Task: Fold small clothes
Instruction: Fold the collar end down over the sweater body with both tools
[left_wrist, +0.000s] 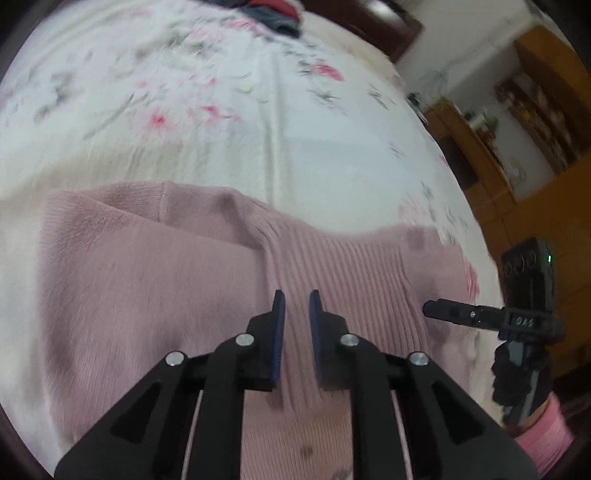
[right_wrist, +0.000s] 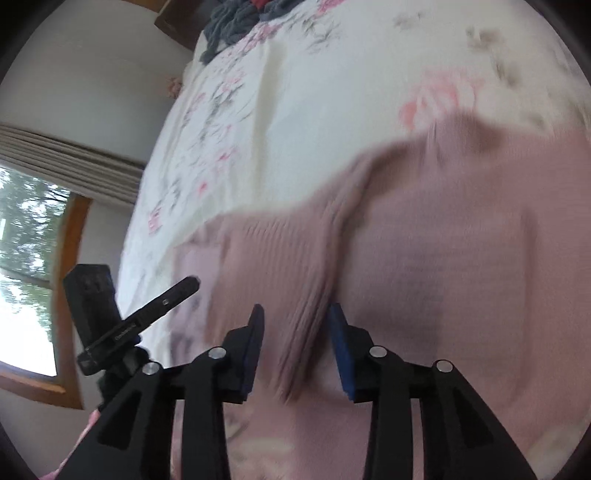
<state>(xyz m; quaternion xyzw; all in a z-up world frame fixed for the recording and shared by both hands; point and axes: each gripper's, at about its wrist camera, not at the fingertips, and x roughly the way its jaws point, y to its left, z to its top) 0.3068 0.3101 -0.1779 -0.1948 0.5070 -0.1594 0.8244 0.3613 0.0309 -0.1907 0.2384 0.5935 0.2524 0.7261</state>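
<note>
A pink knit sweater (left_wrist: 129, 277) lies spread on a floral bedsheet (left_wrist: 221, 92). In the left wrist view my left gripper (left_wrist: 296, 295) is shut on a raised ribbed fold of it, and the fabric pulls up into a ridge between the blue pads. The right gripper (left_wrist: 428, 308) shows side-on at the sweater's right edge, held by a gloved hand with a pink sleeve. In the right wrist view the right gripper (right_wrist: 295, 312) holds a thicker ribbed fold of the sweater (right_wrist: 443, 258) between its pads. The left gripper (right_wrist: 192, 282) appears at the left. Both views are motion-blurred.
A pile of dark and red clothes (left_wrist: 277, 14) sits at the far end of the bed, also the dark heap (right_wrist: 236, 18). Wooden furniture (left_wrist: 480, 155) stands beyond the bed's right side. A window (right_wrist: 29, 277) with a wooden frame is on the left.
</note>
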